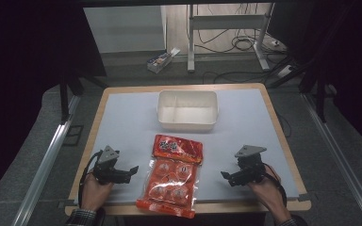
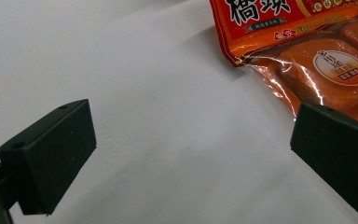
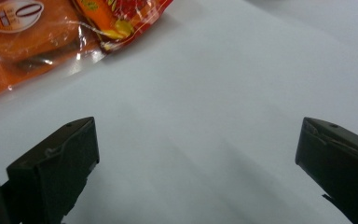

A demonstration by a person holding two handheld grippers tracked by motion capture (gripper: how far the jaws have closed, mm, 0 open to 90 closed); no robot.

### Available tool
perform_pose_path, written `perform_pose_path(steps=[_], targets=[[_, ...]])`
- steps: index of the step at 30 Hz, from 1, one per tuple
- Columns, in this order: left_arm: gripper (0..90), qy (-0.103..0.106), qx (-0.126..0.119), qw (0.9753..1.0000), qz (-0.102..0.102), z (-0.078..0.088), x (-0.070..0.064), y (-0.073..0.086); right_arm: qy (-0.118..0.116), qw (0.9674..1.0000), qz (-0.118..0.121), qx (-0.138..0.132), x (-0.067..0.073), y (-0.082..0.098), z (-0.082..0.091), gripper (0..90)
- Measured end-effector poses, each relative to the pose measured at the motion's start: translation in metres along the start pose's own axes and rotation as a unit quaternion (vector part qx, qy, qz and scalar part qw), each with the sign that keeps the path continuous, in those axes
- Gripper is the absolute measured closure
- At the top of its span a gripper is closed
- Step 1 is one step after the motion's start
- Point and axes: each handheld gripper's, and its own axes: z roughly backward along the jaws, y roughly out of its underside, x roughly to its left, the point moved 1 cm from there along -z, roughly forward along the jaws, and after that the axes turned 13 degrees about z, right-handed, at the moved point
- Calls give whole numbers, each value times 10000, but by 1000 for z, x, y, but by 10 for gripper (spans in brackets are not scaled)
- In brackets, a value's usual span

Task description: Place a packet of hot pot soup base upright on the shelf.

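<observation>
High view: a table [image 1: 122,113] with a pale grey-white top and wooden edging. At its centre, toward 12 o'clock, stands a white two-compartment tray [image 1: 187,111], with nothing seen in either compartment. At 6 o'clock from the tray, apart from it, lies an orange-red snack packet [image 1: 173,175], flat, its printed header toward the tray and its lower end at the near table edge. The left gripper [image 1: 133,170] sits at 9 o'clock from the packet, near but not touching; the right gripper [image 1: 225,177] sits at 3 o'clock from it, also apart. Each is held in a hand, left hand [image 1: 94,187] and right hand [image 1: 264,188].

Left gripper view: jaws spread wide, nothing between them; the packet [image 2: 307,51] lies at 1 o'clock.

Right gripper view: jaws spread wide over bare tabletop; the packet [image 3: 37,37] lies at 11 o'clock.
</observation>
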Motion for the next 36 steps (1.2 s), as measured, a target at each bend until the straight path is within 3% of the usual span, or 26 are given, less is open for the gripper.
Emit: perform_pose_path(steps=[6,8,14,26,31,36], targets=[[8,-85,111,9999,-33,-2,-4,-1,82,9998,159,-100,-4,3,0,0],[10,-74,133,9999,11,-3,-5,-2,134,9993,216,-267,-4,2,2,0],[12,-57,137,9999,30,-4,-8,-3,87,9994,147,-287,-5,5,-2,0],[39,-2,180,9998,-64,-6,-16,-6,260,9987,70,-434,-9,5,0,0],[92,-32,140,9997,-180,-6,-22,-8,324,9985,112,-424,-9,5,1,0],[223,155,41,9998,-116,-4,-27,-13,236,9988,143,-398,-9,5,-1,0]])
